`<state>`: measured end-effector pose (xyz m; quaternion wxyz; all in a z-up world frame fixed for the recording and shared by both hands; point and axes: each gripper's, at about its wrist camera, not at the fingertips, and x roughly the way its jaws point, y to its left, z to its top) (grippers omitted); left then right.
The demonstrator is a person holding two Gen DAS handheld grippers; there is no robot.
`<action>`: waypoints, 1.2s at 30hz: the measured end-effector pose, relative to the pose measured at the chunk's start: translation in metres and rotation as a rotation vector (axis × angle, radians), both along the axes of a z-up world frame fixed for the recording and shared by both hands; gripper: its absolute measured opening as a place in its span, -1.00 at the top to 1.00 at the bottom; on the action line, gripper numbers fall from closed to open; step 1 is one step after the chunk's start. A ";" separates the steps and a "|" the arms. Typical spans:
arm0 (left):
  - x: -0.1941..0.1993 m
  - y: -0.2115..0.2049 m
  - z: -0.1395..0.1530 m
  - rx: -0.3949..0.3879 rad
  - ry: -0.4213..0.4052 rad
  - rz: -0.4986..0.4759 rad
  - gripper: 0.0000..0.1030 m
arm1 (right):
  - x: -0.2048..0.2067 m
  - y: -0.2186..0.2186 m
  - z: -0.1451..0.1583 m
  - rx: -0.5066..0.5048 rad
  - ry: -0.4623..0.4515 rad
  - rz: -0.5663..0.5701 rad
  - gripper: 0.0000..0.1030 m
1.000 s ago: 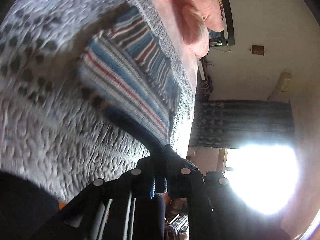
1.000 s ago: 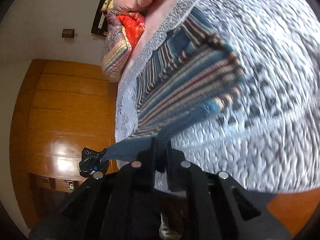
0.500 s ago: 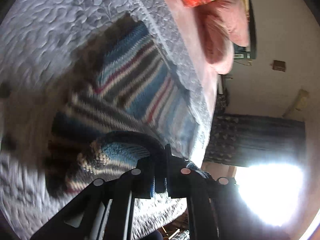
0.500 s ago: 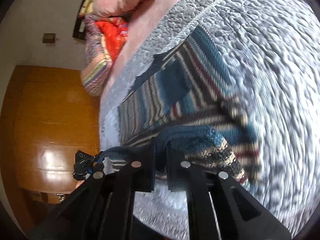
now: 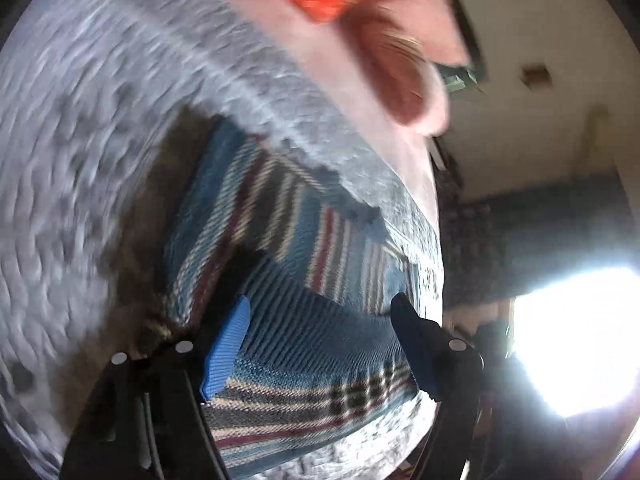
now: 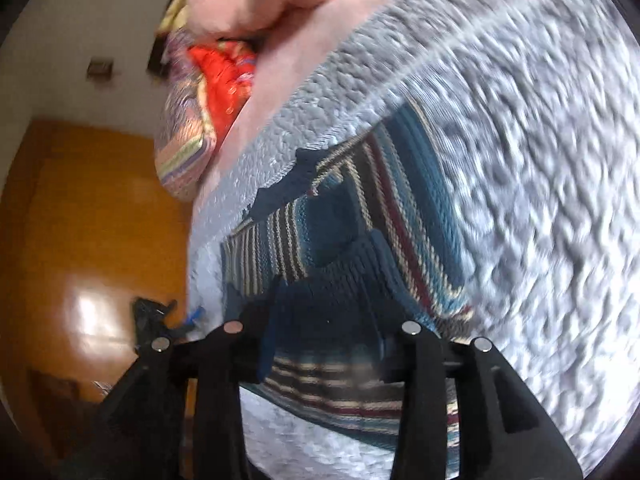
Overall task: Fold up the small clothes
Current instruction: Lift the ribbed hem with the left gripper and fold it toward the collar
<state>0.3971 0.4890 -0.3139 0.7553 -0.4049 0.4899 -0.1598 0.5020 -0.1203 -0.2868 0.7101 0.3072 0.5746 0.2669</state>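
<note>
A striped knit garment (image 5: 296,264) in blue, cream and dark red lies folded over on the grey quilted bed (image 5: 80,160); the right wrist view shows the same knit (image 6: 360,248). My left gripper (image 5: 320,312) is open just above the folded layer, its blue-padded fingers (image 5: 228,344) spread wide with nothing between them. My right gripper (image 6: 332,320) is open too, over the dark blue part of the knit. Both views are blurred by motion.
Pink and red patterned pillows (image 6: 208,80) are stacked at the head of the bed. A wooden wardrobe (image 6: 80,240) stands beyond the bed's edge, and a bright window (image 5: 572,340) with a dark curtain is on the other side.
Both grippers were shut on the garment's hem and carried it over onto the rest of the knit. Now both have opened and let go, with the fold lying on the bed.
</note>
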 end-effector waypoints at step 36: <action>0.031 -0.048 -0.051 0.356 0.019 -0.300 0.79 | 0.011 0.054 -0.050 -0.311 -0.104 0.236 0.37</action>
